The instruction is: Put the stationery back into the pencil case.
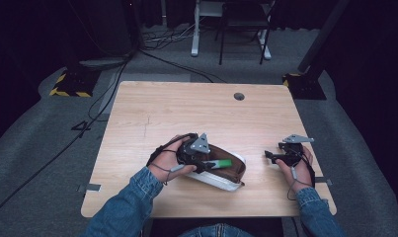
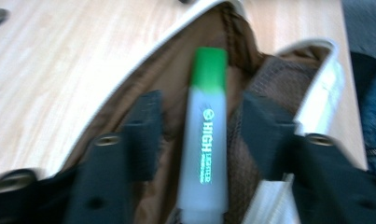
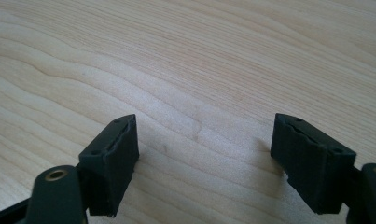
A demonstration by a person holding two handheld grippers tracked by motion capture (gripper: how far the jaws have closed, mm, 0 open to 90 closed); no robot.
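Observation:
A white pencil case (image 1: 229,183) with a brown lining (image 2: 171,79) lies open on the wooden table (image 1: 186,113), near its front edge. Inside the case lies a highlighter (image 2: 205,140) with a pale body and a green cap (image 1: 223,163). My left gripper (image 1: 208,165) reaches into the case. Its jaws stand apart on either side of the highlighter, with a gap on each side, so the left gripper (image 2: 202,99) is open. My right gripper (image 1: 269,157) rests to the right of the case. In its own view the right gripper (image 3: 204,128) is open over bare wood.
A round cable hole (image 1: 239,96) sits near the table's far edge. Beyond the table, cables (image 1: 102,94) run over the grey floor, with stand bases (image 1: 70,84) at both far corners and a white frame leg (image 1: 195,29) behind.

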